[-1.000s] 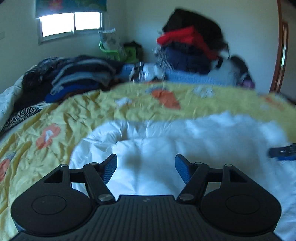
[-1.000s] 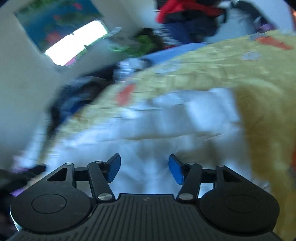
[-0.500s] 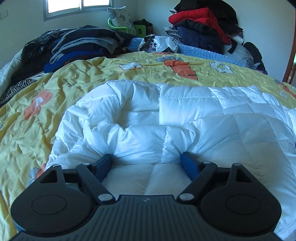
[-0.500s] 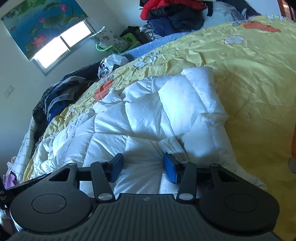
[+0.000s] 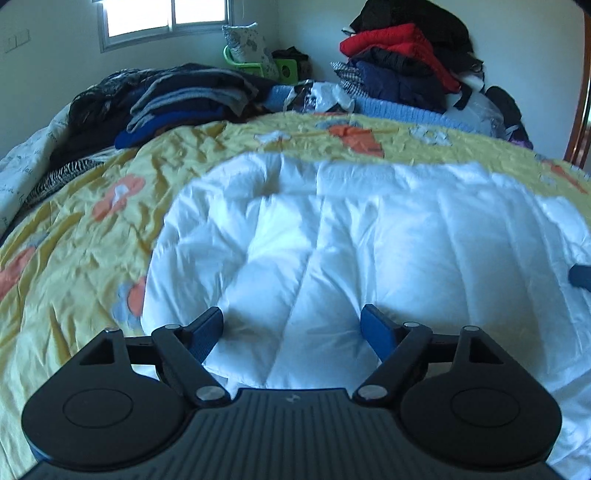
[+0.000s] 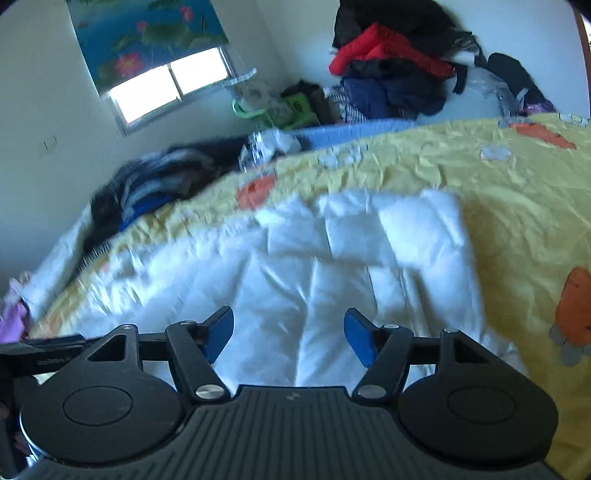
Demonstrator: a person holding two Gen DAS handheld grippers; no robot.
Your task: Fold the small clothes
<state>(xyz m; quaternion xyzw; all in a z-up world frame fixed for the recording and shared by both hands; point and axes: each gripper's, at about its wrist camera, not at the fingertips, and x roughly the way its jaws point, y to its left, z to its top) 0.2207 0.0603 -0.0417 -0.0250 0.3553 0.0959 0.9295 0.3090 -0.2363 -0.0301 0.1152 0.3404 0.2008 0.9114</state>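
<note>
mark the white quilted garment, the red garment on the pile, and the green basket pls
white quilted garment [image 5: 369, 236], left wrist view, middle of its quilted surface
red garment [image 5: 391, 42], left wrist view, its top fold
green basket [image 5: 286, 68], left wrist view, its front wall

One white quilted garment [image 5: 369, 236] lies on one yellow flowered bedspread [image 5: 74, 236]. Two piles of clothes: one dark pile [image 5: 177, 99], one red-topped pile [image 5: 402, 66]. One window [image 5: 166, 18], one green basket [image 5: 258, 62].
</note>
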